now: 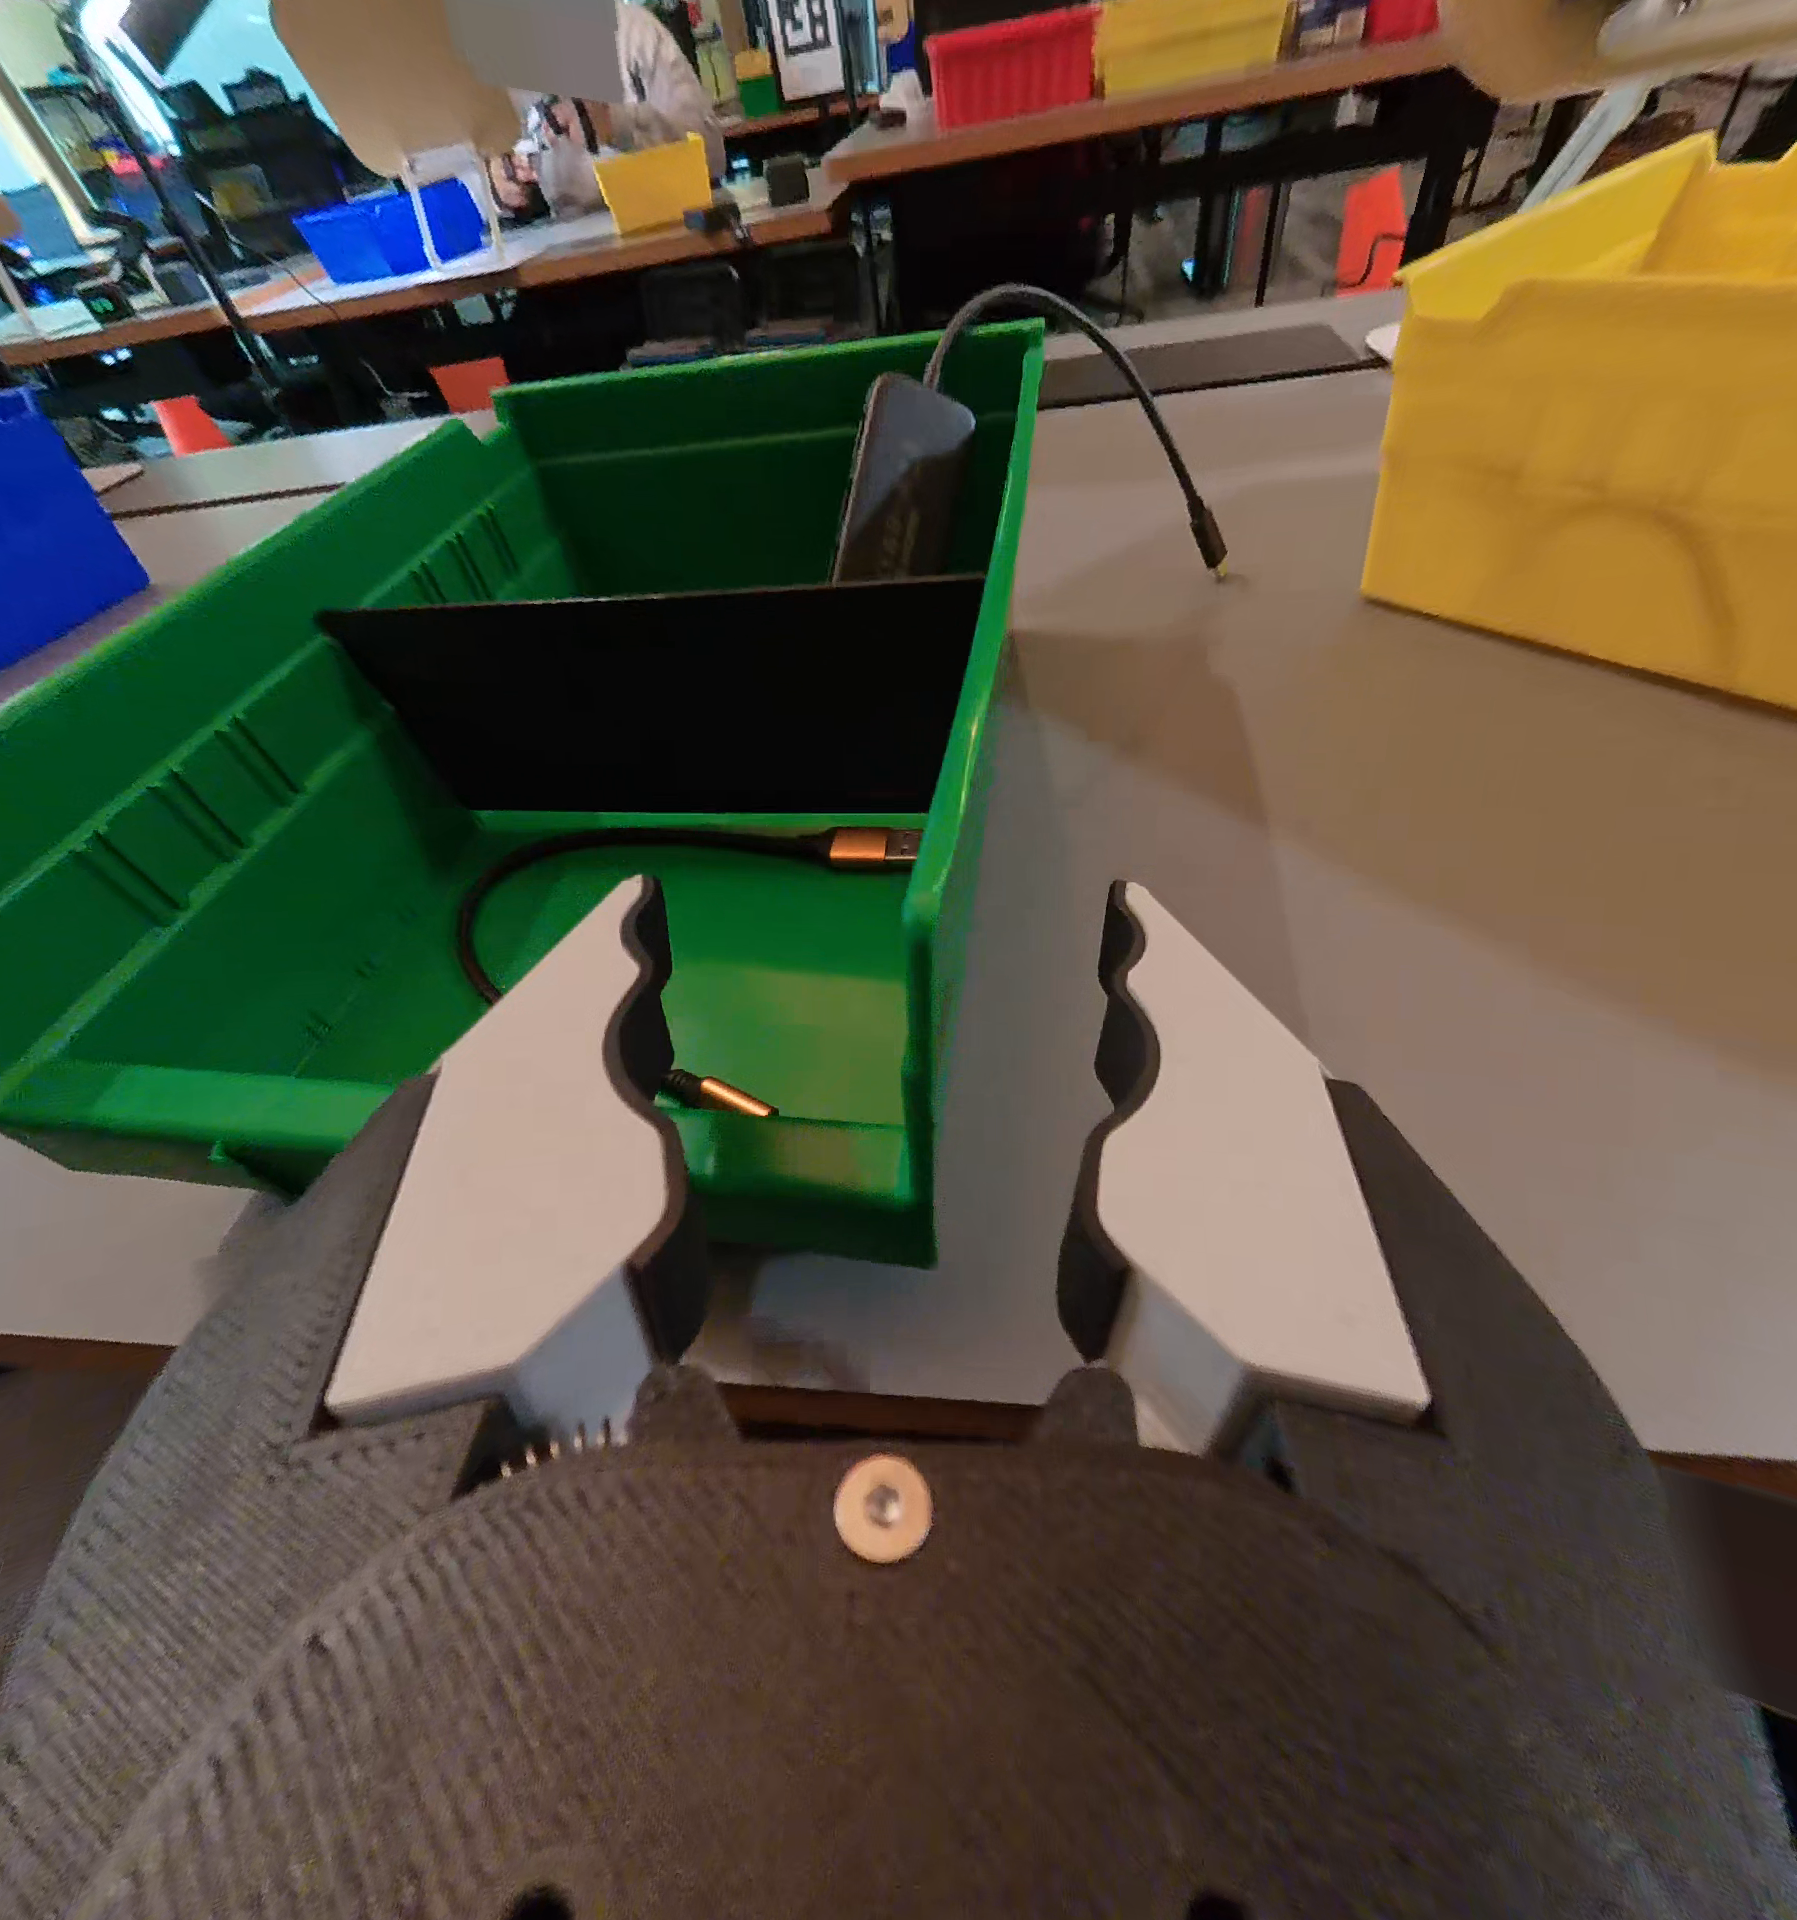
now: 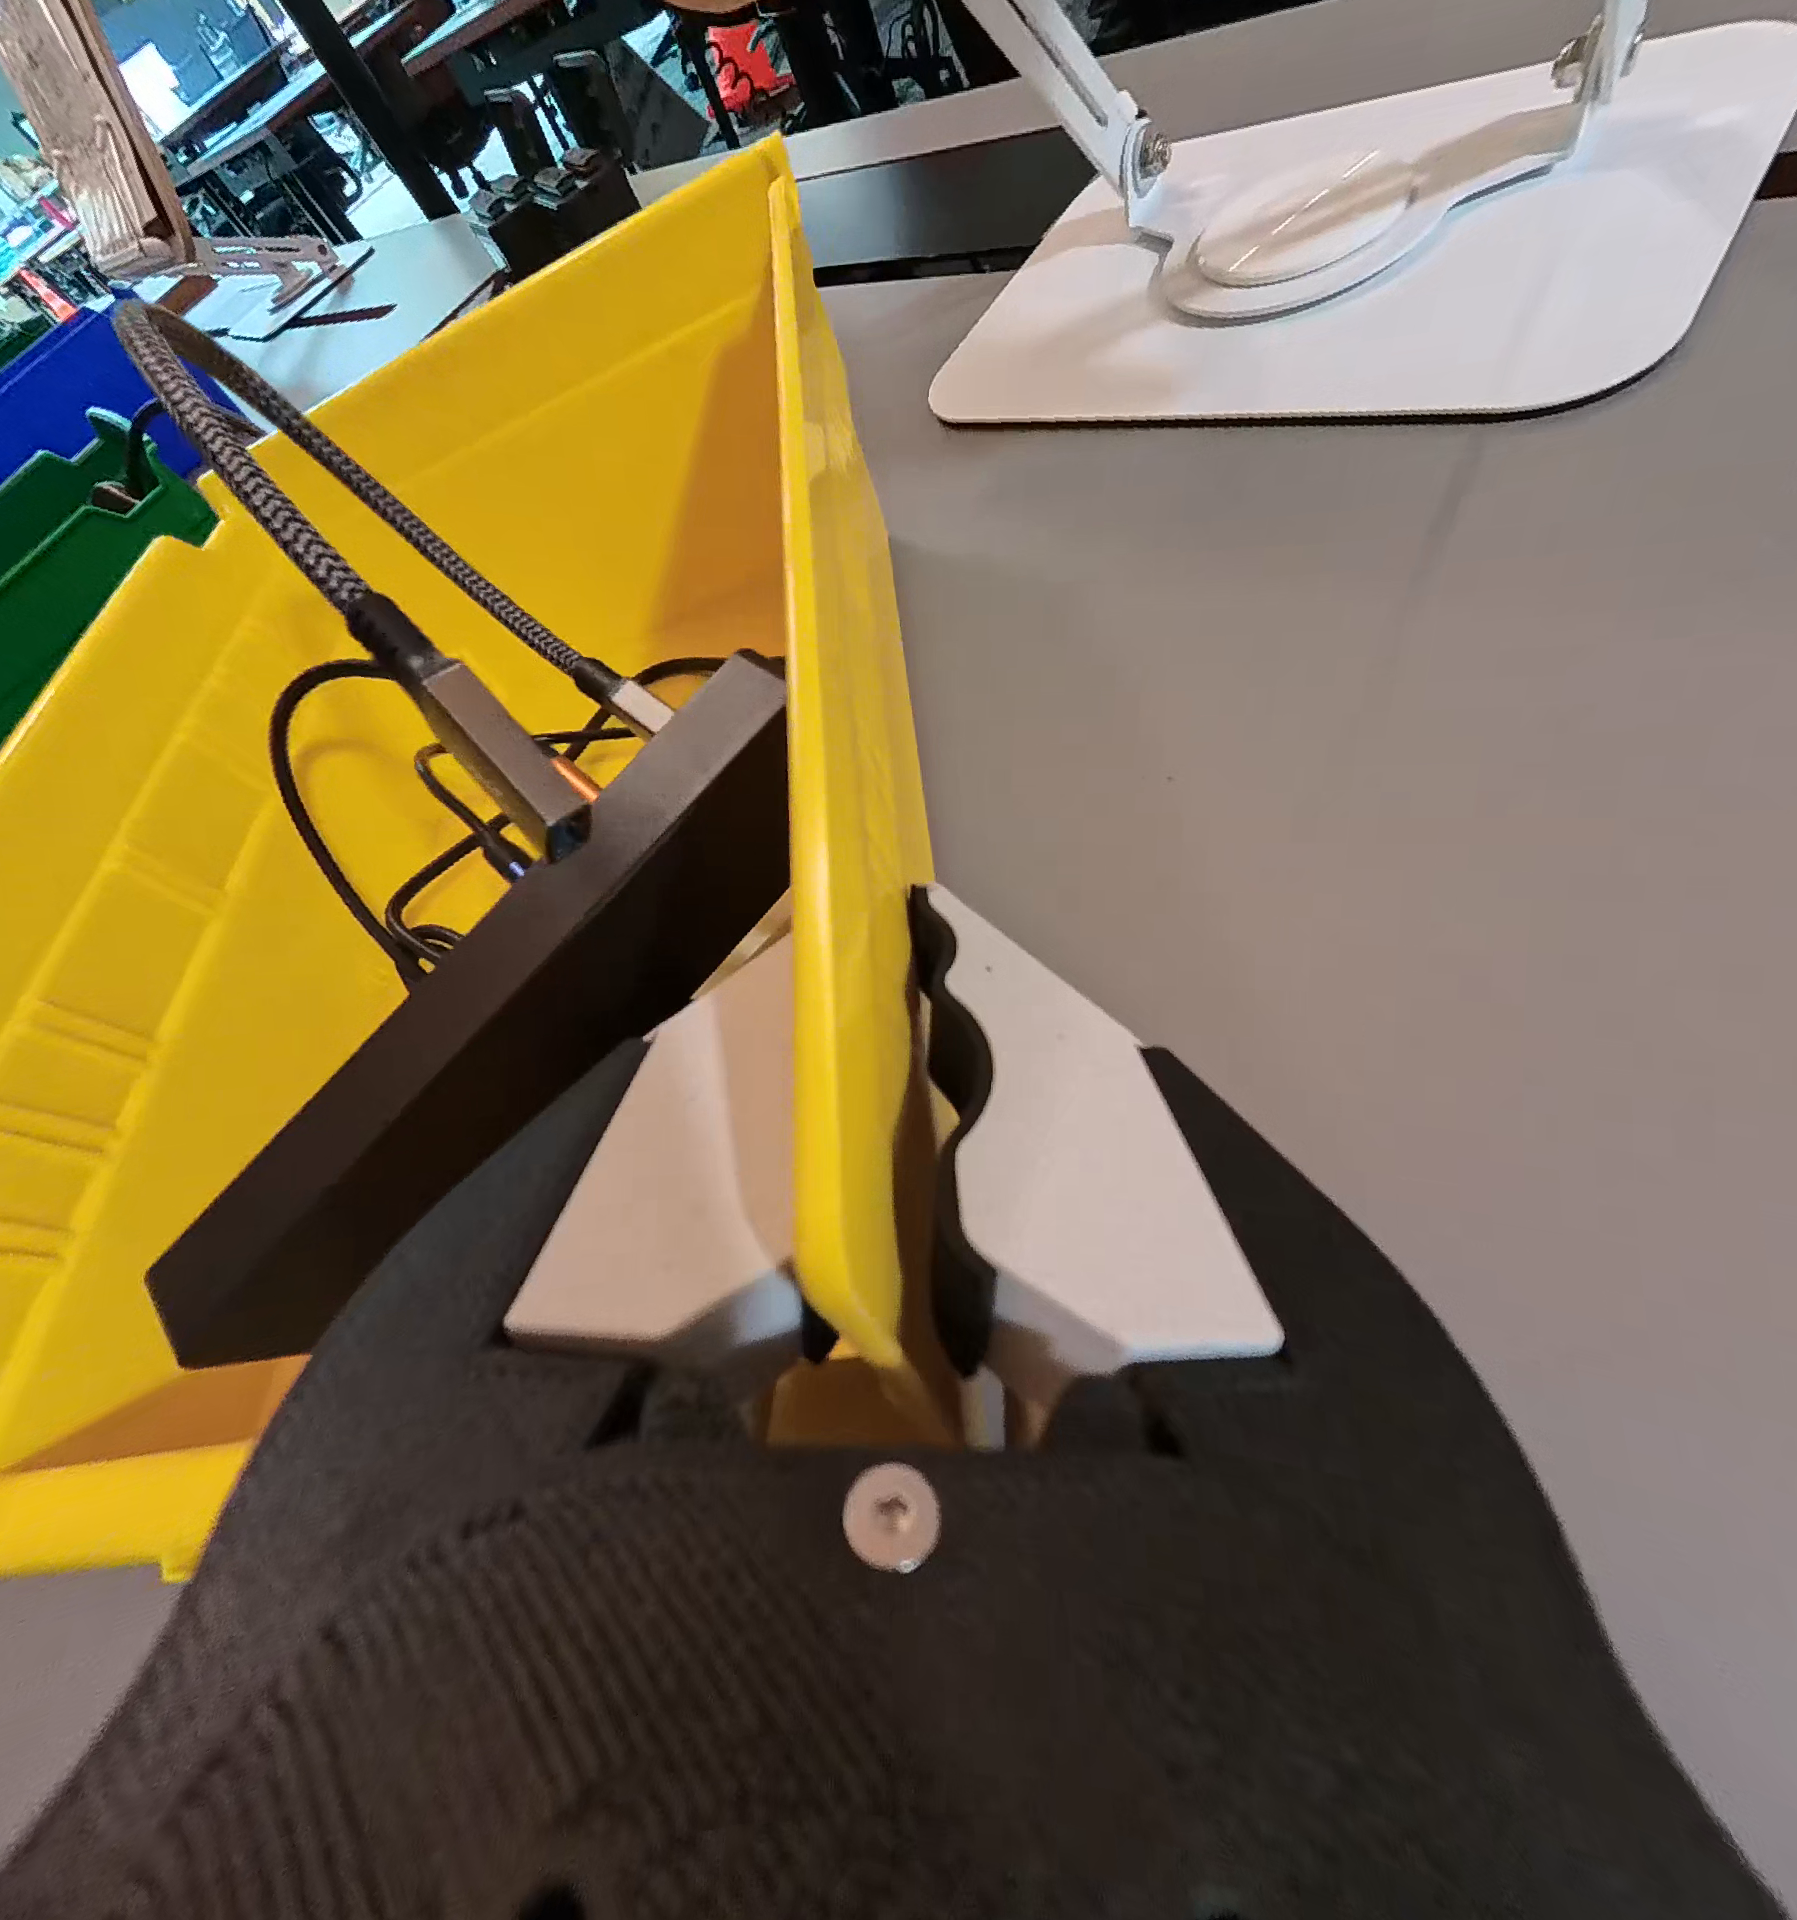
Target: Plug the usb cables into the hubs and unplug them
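A green bin (image 1: 198, 831) has a black divider (image 1: 665, 696) across it. Behind the divider a dark hub (image 1: 904, 478) leans on the right wall, and its cable (image 1: 1133, 384) arcs out onto the table. In front lies a USB cable with copper plugs (image 1: 868, 847). My left gripper (image 1: 883, 894) is open and empty over the bin's front right corner. My right gripper (image 2: 852, 935) is shut on the right wall of the yellow bin (image 2: 832, 623). Inside that bin a braided cable (image 2: 281, 468) with grey plugs (image 2: 499, 748) reaches down behind a black divider (image 2: 478, 1060). What the plugs sit in is hidden.
The yellow bin (image 1: 1600, 468) stands to the right of the green one on the grey table. A blue bin (image 1: 11, 520) is at the far left. A white stand base (image 2: 1393, 260) lies beyond the yellow bin. Thin black cables (image 2: 291, 748) coil in the yellow bin.
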Available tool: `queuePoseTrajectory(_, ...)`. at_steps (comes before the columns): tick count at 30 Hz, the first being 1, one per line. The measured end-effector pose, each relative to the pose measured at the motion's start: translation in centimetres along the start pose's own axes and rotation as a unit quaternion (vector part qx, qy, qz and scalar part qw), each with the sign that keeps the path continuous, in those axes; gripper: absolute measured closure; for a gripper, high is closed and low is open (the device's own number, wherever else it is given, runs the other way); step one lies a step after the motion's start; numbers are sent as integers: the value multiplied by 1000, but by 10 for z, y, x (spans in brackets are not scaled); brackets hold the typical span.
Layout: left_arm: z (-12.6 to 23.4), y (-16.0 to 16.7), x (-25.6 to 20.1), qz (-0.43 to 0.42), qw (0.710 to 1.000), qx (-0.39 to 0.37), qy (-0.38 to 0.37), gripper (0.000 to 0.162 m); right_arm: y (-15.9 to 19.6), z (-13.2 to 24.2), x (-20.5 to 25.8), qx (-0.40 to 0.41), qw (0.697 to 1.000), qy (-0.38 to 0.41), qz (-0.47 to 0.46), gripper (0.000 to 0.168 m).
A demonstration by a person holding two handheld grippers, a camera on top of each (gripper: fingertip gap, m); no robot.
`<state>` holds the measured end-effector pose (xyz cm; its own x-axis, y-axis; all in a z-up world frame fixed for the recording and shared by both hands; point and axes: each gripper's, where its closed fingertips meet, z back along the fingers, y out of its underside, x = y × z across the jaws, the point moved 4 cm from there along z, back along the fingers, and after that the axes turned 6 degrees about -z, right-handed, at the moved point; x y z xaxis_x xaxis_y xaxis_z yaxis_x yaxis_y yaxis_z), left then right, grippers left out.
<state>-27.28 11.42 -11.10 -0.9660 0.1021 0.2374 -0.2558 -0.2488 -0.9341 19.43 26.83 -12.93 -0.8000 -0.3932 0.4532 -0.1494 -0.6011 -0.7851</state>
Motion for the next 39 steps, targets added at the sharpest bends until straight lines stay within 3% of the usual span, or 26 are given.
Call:
queuePoseTrajectory(5,-9,-4,3,-4,1000,-1,-20,81,5,9,-1,3,1000,3,12,163)
queuePoseTrajectory(7,-9,-8,8,-14,999,-14,-45,110,7,12,-1,5,1000,-6,5,161)
queuePoseTrajectory(12,-11,-15,-10,-84,996,-25,-4,150,9,16,1,5,1000,-26,-11,152)
queuePoseTrajectory(21,-12,-19,-18,-82,996,-24,35,160,11,20,3,3,999,-38,-22,146)
queuePoseTrajectory(22,-11,-21,-17,-84,996,-25,35,160,12,19,3,4,1000,-26,-15,145)
queuePoseTrajectory(24,-8,-27,-14,-92,995,-32,25,159,13,17,-1,5,998,48,37,160)
queuePoseTrajectory(26,-3,-38,-8,-89,995,-48,10,159,15,13,5,5,988,106,113,155)
queuePoseTrajectory(31,13,-62,13,-53,995,-84,-27,159,27,-10,47,-5,992,106,72,158)
queuePoseTrajectory(34,25,-73,26,-76,991,-100,-53,159,35,-25,76,-14,992,111,61,158)
queuePoseTrajectory(39,52,-112,59,-69,984,-133,-101,159,47,-62,140,-26,995,86,46,133)
